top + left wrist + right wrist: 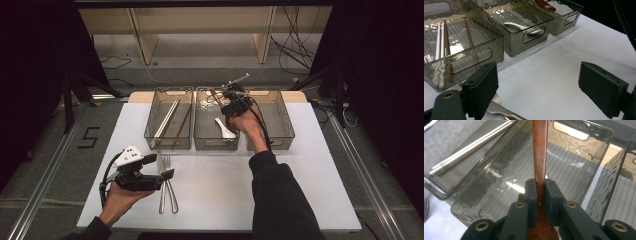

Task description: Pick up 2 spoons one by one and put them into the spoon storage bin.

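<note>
one mark can be read: a dark figure "5" (90, 137), apparently taped on the grey floor (50, 165), just left of the white surface (280, 190) and near that surface's far left corner. no other text, brand or label is legible anywhere.

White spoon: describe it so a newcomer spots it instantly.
Three smoky clear bins stand in a row at the table's far edge. In the middle bin lies the white spoon, near the front wall. The left bin holds only long chopsticks.
</note>
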